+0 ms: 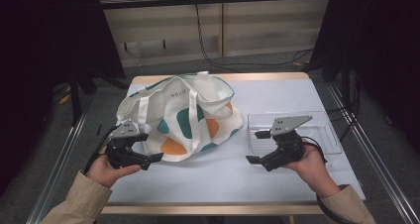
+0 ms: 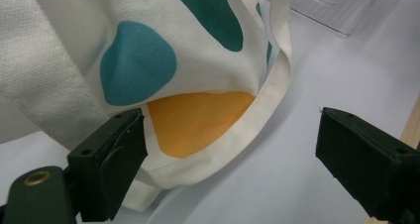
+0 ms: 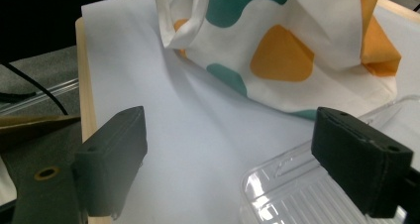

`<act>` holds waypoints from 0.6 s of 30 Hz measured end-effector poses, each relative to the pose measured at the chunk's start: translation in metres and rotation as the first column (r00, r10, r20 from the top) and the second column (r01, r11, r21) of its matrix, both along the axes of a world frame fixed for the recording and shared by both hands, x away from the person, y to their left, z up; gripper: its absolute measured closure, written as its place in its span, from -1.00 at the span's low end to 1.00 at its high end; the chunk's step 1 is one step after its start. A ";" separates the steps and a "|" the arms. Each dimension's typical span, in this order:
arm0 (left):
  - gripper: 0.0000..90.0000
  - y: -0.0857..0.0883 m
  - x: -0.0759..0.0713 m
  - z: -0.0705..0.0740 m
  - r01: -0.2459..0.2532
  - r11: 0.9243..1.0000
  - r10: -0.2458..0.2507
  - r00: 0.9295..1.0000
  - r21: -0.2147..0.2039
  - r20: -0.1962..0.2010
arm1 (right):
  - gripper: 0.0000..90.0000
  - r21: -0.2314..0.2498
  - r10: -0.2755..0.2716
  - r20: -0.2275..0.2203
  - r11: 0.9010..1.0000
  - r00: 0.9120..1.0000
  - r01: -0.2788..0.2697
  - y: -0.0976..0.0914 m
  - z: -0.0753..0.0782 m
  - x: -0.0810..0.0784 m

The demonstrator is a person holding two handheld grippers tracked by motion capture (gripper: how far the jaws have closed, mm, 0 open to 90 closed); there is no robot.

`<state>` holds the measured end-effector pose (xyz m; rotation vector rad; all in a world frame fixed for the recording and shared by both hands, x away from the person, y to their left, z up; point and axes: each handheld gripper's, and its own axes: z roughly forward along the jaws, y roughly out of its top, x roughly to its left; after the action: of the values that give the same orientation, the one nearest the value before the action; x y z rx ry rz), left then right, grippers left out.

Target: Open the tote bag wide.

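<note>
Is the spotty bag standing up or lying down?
Lying down. The tote bag is slumped in a crumpled heap on the white table, its handles flopped across it, beside the clear tray.

The bag (image 1: 181, 116) is matt woven cloth, cream with flat teal and orange patches, its weave coarse close up. The tray (image 1: 327, 130) is clear glossy plastic with ribs. The table (image 1: 218, 179) has a smooth matt white sheet over a pale wooden edge.
</note>
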<state>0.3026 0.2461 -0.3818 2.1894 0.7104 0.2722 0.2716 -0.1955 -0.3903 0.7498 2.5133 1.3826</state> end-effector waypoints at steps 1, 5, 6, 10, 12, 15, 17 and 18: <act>-0.72 0.000 0.001 0.001 -0.002 1.000 0.002 1.000 0.002 0.000 | -0.68 0.003 -0.003 0.005 1.000 1.000 0.003 0.001 0.001 0.001; -0.66 0.005 0.003 0.006 -0.005 1.000 0.005 1.000 0.005 0.004 | -0.67 -0.017 0.004 0.011 1.000 1.000 -0.003 0.005 0.007 0.006; -0.66 0.005 0.004 0.007 -0.003 1.000 0.003 1.000 0.012 0.004 | -0.67 -0.020 0.005 0.016 1.000 1.000 -0.005 0.007 0.009 0.007; -0.63 0.007 0.006 0.011 -0.005 1.000 0.005 1.000 0.002 0.008 | -0.63 -0.008 0.012 0.008 1.000 1.000 -0.012 0.011 0.012 0.010; -0.62 0.008 0.007 0.013 -0.010 1.000 0.010 1.000 0.000 0.003 | -0.57 -0.009 0.024 0.001 1.000 1.000 -0.024 0.014 0.012 0.012; -0.55 0.010 0.009 0.015 -0.013 1.000 0.013 1.000 -0.008 -0.016 | -0.57 -0.009 0.021 -0.010 1.000 1.000 -0.021 0.017 0.013 0.016; -0.54 0.010 0.010 0.016 -0.016 1.000 0.016 1.000 -0.003 -0.016 | -0.57 0.001 0.013 -0.020 1.000 1.000 -0.013 0.018 0.013 0.019; -0.54 0.011 0.011 0.017 -0.015 1.000 0.015 1.000 0.003 -0.014 | -0.56 0.002 0.012 -0.024 1.000 1.000 -0.012 0.019 0.013 0.020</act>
<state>0.3132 0.2567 -0.3649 2.1918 0.7353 0.2657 0.2916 -0.1769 -0.3774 0.7568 2.5388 1.3887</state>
